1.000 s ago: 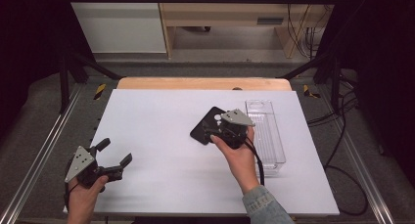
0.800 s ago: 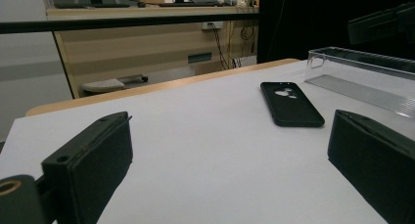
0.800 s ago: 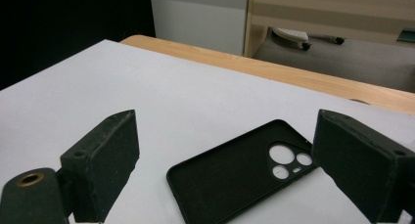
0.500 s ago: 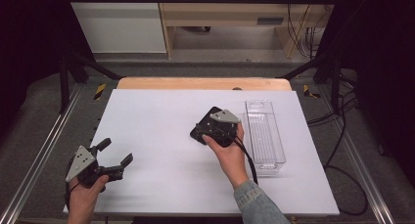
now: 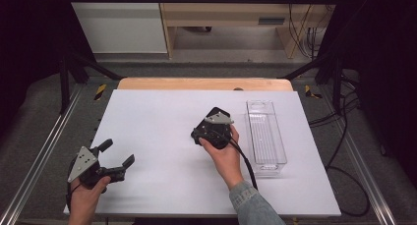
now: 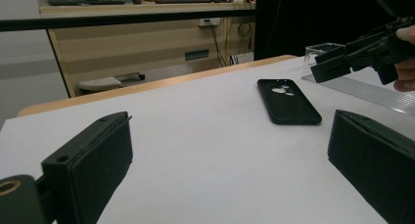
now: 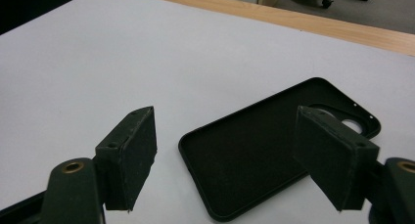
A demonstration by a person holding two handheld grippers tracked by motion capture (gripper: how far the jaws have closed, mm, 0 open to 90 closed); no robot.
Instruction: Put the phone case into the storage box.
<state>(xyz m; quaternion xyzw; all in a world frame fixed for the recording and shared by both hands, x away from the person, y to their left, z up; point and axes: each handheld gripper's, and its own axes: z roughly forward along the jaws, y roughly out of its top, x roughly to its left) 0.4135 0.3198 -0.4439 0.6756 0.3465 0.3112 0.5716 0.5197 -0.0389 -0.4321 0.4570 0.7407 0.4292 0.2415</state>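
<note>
The left gripper (image 5: 117, 159) waits near the left front corner of the white table (image 5: 147, 117), its jaws wide apart and holding nothing. In the middle lies the black phone case (image 7: 274, 150), flat, inner side up. The right gripper (image 7: 240, 155) hangs just above it, jaws spread with one over the case. The case is thin and flat, so closing may push it aside or pinch only the rim. To the right stands a clear tray (image 5: 266, 136).

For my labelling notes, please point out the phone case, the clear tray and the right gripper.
phone case (image 7: 254, 160): right gripper view, on its inner floor.
clear tray (image 5: 266, 136): high view, on its ribbed bottom.
right gripper (image 7: 225, 158): right gripper view, midway between its open jaws.
</note>
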